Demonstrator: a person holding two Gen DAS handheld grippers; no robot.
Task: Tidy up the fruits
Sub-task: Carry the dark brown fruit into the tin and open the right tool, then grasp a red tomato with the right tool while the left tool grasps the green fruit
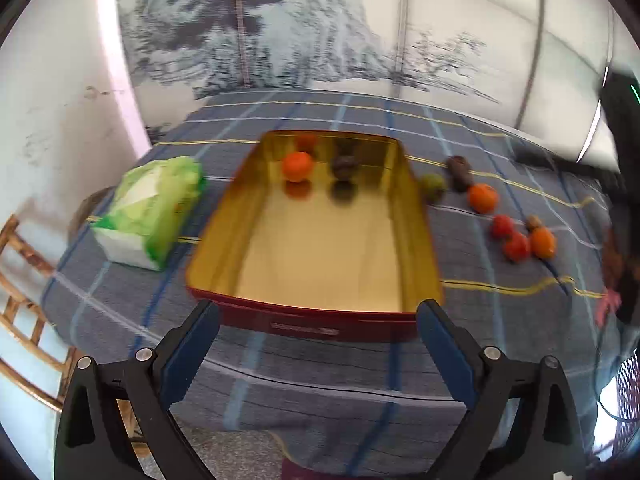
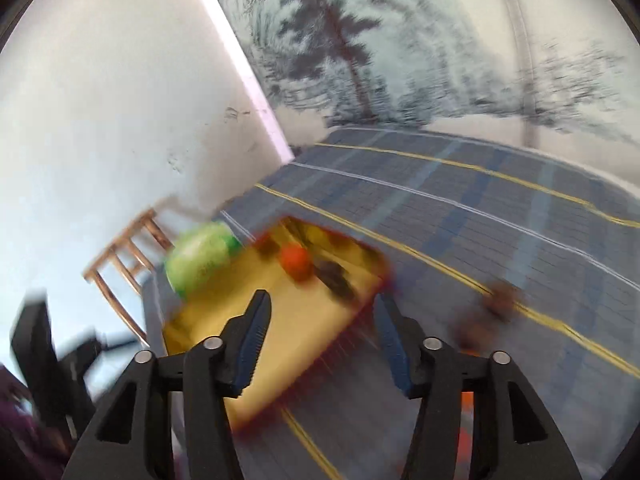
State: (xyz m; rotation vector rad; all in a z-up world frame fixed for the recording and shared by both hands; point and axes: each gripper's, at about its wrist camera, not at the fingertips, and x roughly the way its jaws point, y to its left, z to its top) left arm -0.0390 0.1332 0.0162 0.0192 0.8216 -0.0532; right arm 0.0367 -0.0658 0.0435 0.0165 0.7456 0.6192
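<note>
A red tin with a gold inside [image 1: 320, 252] stands on the plaid cloth. An orange fruit [image 1: 297, 166] and a dark fruit [image 1: 344, 166] lie at its far end. Right of the tin lie a green fruit [image 1: 433, 186], a dark brown fruit [image 1: 459, 172], an orange [image 1: 483, 198], two red fruits [image 1: 510, 238] and another orange [image 1: 543, 242]. My left gripper [image 1: 318, 342] is open and empty before the tin's near wall. My right gripper [image 2: 320, 338] is open and empty above the tin [image 2: 288, 320], in a blurred view; the orange fruit [image 2: 295, 260] shows there.
A green and white packet [image 1: 150, 208] lies left of the tin and also shows in the right wrist view [image 2: 198, 258]. A wooden chair [image 1: 24, 280] stands at the table's left edge. A white wall and a tree-print panel stand behind the table. A dark object [image 1: 618, 128] is far right.
</note>
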